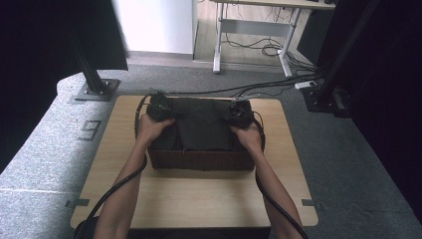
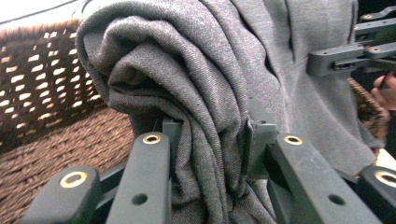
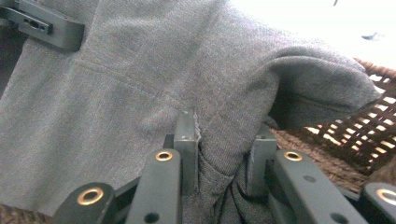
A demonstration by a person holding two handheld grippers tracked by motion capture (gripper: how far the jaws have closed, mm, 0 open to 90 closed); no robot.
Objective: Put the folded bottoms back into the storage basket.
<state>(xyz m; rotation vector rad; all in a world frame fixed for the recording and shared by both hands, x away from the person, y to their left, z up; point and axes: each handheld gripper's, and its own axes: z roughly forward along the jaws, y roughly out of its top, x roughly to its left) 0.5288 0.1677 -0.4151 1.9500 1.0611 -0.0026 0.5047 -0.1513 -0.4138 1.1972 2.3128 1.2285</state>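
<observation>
Cloth first: a folded grey garment (image 1: 201, 127) hangs stretched between two grippers, right over the dark wicker basket (image 1: 199, 160) on the wooden table (image 1: 199, 199). Left gripper (image 2: 210, 140) is clamped on a bunched fold, right gripper (image 3: 223, 147) pinches the opposite edge, so the fold stays flat and square going in. Basket's woven floor (image 2: 65, 149) looks bare beneath; the garment sits partly inside the walls, apparently not yet released.
</observation>
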